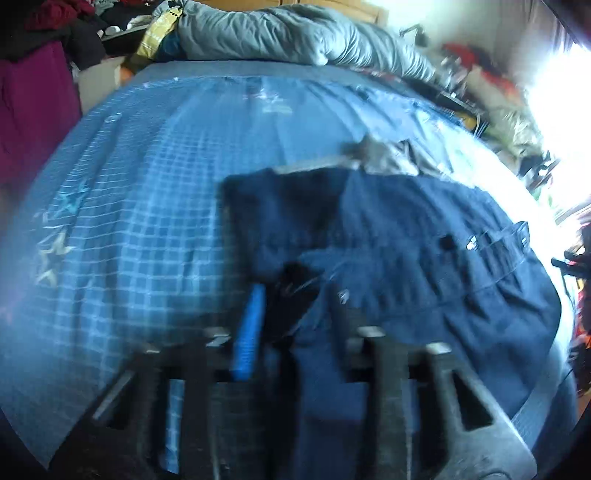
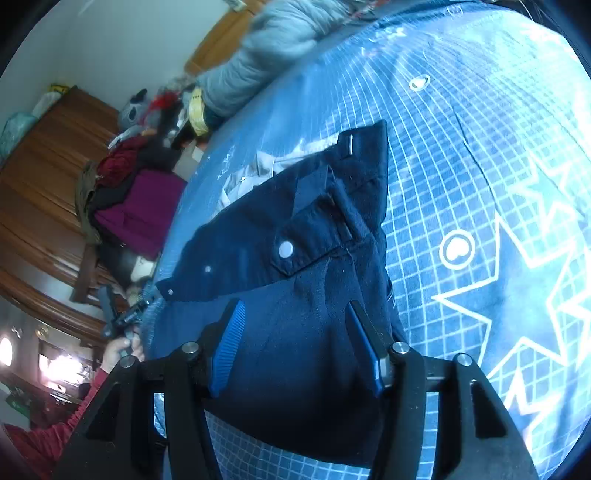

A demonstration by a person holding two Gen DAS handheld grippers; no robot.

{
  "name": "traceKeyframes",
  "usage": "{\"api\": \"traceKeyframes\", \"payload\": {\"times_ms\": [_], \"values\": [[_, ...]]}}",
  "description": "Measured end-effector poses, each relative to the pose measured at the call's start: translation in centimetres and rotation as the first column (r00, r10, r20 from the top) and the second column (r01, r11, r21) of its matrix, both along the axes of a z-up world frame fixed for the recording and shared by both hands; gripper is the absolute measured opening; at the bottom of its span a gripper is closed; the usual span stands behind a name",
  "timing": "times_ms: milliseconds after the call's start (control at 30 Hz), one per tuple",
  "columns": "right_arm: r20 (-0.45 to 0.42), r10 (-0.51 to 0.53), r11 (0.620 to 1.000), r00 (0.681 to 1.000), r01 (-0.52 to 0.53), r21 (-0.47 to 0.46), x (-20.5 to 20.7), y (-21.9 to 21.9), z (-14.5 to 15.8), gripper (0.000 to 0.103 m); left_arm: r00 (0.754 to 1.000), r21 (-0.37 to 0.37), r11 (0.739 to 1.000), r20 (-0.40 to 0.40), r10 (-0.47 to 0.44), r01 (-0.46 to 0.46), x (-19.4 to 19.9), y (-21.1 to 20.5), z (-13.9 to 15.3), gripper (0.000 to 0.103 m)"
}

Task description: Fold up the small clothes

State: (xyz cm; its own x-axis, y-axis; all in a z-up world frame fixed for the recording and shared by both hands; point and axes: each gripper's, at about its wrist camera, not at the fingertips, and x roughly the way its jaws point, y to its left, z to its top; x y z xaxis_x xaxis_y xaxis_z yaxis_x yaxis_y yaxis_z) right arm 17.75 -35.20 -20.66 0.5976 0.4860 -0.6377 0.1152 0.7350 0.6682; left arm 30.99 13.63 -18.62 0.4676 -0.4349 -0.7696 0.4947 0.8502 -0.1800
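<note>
Two grippers are working navy shorts (image 2: 295, 236) lying on the checked bedspread (image 2: 461, 155). The left gripper (image 1: 291, 295) is pinching dark cloth at six o'clock, seemingly to lift a fold; the right gripper (image 2: 295, 332) is standing apart over the fabric, gripping nothing.

Left wrist view: camera rides on my left hand-held gripper (image 1: 291, 314), looking forward along its fingers and steeply down onto the bed (image 1: 155, 177); close to the dark blue garment (image 1: 424, 258); frame blurred. Far edge shows the grey duvet (image 1: 288, 33).

Right wrist view: camera rides on my right hand-held gripper (image 2: 295, 339), looking forward and down, frame tilted so the bed (image 2: 480, 147) slants across it; very close to the dark blue garment (image 2: 295, 229).

Shared ground: both views take in the garment, the blue grid bedsheet, the grey duvet (image 2: 266, 48) and the magenta pile (image 2: 144, 210) beside the bed (image 1: 33, 110).
</note>
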Motion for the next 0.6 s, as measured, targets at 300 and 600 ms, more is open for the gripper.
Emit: {"api": "traceKeyframes", "payload": {"times_ms": [300,600], "values": [[0.008,0.060,0.995,0.998,-0.059,-0.082,1.0,0.8,0.3,0.062,0.999,0.033,0.999,0.043,0.011,-0.012,0.1,-1.2,-0.5,0.025],[0.007,0.084,0.986,0.996,-0.082,-0.143,1.8,1.4,0.1,0.062,1.000,0.019,1.000,0.010,0.017,-0.017,0.5,-1.5,-1.7,0.011]]}}
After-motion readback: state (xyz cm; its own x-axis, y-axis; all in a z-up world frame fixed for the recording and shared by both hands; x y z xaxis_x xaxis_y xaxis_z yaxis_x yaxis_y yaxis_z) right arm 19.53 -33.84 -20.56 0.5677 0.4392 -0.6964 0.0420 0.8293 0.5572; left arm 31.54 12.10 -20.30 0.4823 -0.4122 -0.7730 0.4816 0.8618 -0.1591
